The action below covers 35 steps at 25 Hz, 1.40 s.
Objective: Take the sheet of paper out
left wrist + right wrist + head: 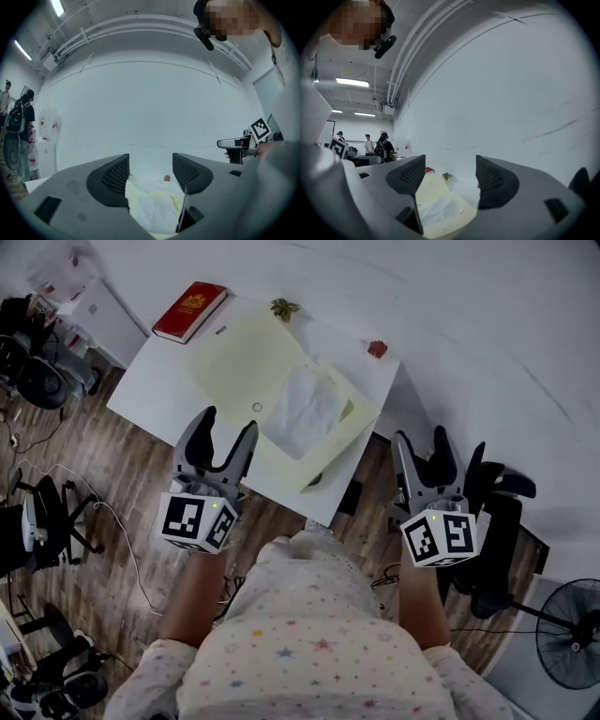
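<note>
A pale yellow folder (pixel 246 357) lies open across the white table (pixel 150 390), its near corner over the front edge. A crumpled white sheet of paper (pixel 305 409) rests on its right half; the sheet also shows in the left gripper view (pixel 152 208) and the right gripper view (pixel 438 211). My left gripper (pixel 225 432) hangs open over the table's front edge, just left of the folder. My right gripper (pixel 459 451) stands open off the table's right side, above a black chair. Neither holds anything.
A red book (pixel 190 310) lies at the table's far left corner, a small plant (pixel 284 307) at the back, a small red object (pixel 377 349) at the far right. Black office chairs (pixel 37 521) stand on the wooden floor, a fan (pixel 572 634) at the lower right. People (pixel 377 145) stand far off.
</note>
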{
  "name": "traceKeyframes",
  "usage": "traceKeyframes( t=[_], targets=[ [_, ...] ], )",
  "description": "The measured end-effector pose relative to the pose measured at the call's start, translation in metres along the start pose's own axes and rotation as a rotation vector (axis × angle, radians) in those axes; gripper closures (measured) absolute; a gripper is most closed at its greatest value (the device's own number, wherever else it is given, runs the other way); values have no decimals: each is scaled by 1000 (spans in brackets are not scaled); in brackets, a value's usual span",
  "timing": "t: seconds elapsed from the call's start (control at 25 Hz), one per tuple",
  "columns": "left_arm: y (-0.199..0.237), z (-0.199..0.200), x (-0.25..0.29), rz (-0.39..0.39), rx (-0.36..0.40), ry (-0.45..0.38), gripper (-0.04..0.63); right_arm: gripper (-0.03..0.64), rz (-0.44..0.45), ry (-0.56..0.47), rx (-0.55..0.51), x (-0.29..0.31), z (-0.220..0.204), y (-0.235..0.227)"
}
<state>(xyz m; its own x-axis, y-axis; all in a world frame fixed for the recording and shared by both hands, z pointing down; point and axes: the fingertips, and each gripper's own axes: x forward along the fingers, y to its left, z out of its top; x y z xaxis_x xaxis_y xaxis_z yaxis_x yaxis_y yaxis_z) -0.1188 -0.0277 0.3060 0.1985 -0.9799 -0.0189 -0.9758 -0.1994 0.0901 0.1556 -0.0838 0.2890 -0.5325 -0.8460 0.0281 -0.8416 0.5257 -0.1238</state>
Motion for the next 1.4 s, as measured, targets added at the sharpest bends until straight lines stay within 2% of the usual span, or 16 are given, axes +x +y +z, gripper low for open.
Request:
traceKeyframes(
  t=[0.36,0.68,1.0,1.4],
  targets=[
    [-5,-24,59,35,-10,44,330,299,33,64,55,32,-20,-44],
    [23,-57,104,35,-19,113,331,299,16,99,78,78,-33,-53],
    [49,-111,158,-50,-61,227,331,299,-29,138,75,126,-47,-58],
    [61,-190,211,-133,-110,402,331,302,-56,200,155,164,-83,-63]
  ],
)
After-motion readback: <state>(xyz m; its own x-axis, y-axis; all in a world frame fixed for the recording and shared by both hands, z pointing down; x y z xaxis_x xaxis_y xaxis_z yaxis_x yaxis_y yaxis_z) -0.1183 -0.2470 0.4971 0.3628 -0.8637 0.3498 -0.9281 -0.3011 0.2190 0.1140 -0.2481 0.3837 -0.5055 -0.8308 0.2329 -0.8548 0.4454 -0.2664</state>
